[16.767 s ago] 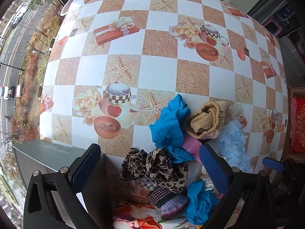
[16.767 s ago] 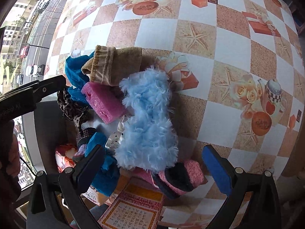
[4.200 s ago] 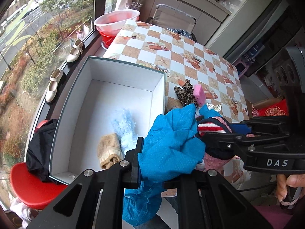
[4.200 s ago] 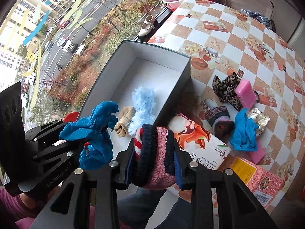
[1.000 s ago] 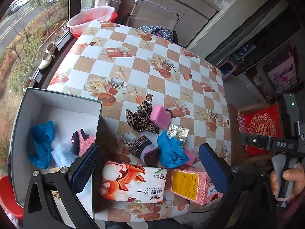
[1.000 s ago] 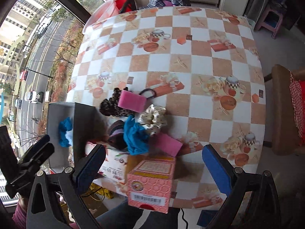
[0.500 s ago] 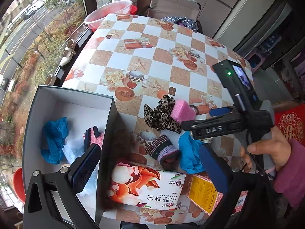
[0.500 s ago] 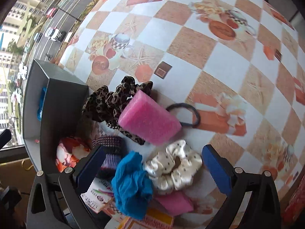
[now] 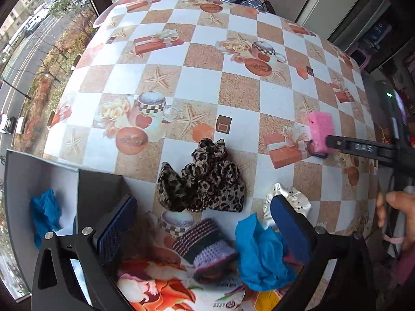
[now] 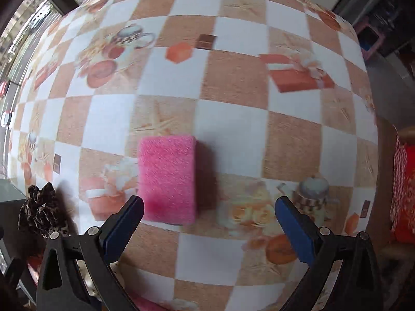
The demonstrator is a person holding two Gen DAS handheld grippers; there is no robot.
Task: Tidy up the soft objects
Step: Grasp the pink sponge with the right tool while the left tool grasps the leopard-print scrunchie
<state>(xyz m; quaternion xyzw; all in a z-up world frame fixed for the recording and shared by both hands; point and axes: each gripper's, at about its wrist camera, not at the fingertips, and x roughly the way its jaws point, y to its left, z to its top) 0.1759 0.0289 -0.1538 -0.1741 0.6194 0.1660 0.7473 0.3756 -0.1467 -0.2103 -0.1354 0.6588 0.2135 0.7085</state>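
Note:
My left gripper is open, just above a leopard-print cloth and a striped purple knit piece; a blue cloth and a white dotted scrunchie lie by its right finger. My right gripper is open, with a pink sponge lying flat just ahead of its left finger. In the left wrist view the pink sponge sits at the right gripper's tip. The grey box at lower left holds a blue cloth.
A checkered tablecloth covers the table. A flowered tissue pack lies at the near edge beside the box. A pink basin stands at the far left corner. The leopard cloth also shows in the right wrist view.
Both grippers have dropped closer to the table. The right gripper has pushed the pink sponge away from the leopard cloth to the right. The left gripper now hovers over the pile.

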